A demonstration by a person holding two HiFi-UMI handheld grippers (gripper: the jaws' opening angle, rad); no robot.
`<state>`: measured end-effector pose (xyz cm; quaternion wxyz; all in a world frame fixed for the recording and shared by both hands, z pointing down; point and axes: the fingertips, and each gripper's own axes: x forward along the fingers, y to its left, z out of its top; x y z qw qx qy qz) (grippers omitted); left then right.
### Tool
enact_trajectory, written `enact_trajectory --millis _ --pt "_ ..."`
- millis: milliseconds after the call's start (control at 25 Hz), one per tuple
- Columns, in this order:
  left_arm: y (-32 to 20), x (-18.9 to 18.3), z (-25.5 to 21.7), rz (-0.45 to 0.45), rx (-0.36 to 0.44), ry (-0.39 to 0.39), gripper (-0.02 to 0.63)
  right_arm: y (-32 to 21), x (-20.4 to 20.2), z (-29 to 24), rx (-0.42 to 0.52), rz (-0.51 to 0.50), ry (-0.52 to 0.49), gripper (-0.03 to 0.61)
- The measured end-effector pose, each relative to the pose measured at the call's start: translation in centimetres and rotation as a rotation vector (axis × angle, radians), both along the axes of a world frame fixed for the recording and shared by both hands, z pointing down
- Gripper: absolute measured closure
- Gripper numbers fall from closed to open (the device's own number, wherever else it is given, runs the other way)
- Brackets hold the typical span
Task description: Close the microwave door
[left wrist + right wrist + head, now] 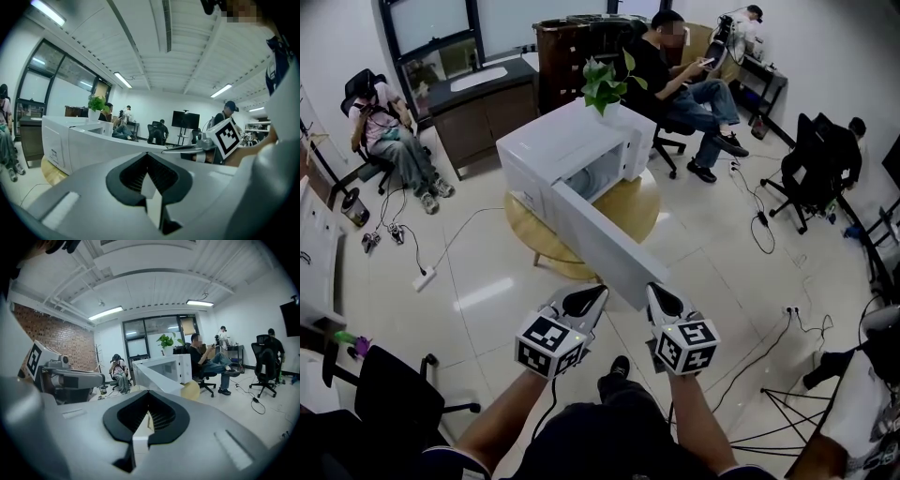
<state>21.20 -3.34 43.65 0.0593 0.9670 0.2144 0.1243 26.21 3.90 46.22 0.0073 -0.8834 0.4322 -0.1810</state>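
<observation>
A white microwave [572, 145] stands on a round wooden table [642, 211]. Its door [605, 239] hangs wide open, swung out towards me, with its free end low in the head view. My left gripper [596, 294] is just left of that free end and my right gripper [655, 292] just right of it; touch cannot be told. Both are shut with nothing between the jaws. The left gripper view has the door [108, 145] stretching across beyond the shut left gripper [148, 161]. The right gripper view looks past the shut right gripper [147, 401] along the door [157, 376] to the microwave [176, 367].
A potted plant [605, 84] sits on the microwave's top. People sit on chairs at the far left [389, 141], behind the table [675, 80] and at the right [825, 155]. Cables [422, 253] trail over the floor. A black chair [394, 398] stands near my left arm.
</observation>
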Motion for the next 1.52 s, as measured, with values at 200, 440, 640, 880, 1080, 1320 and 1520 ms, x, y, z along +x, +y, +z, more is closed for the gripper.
enact_trajectory --millis 200,440,640,880,1080,1320,1520 --pt "0.7 2.7 0.7 0.011 0.001 -0.021 0.601 0.9 2.4 0.1 0.002 0.018 0.002 0.577" --pt "1.7 7.5 1.2 0.025 0.010 -0.036 0.601 2.4 7.5 -0.5 0.025 0.050 0.020 0.577" --pt "3.1 12.6 1.6 0.028 0.039 -0.040 0.601 3.4 12.1 -1.0 0.047 0.039 0.030 0.577" --pt "4.0 17.6 2.2 -0.014 0.081 -0.054 0.601 3.2 16.1 -1.1 0.030 -0.018 0.042 0.577" --pt "3.5 21.2 2.7 -0.068 0.087 -0.080 0.601 2.9 19.5 -0.9 0.010 -0.041 0.051 0.577" --pt "2.7 25.3 2.8 -0.095 0.120 -0.088 0.601 1.6 22.6 -1.2 0.017 -0.044 0.051 0.577" --pt "2.0 28.0 3.2 -0.105 0.138 -0.087 0.601 0.7 24.9 -1.6 0.026 -0.055 0.054 0.577"
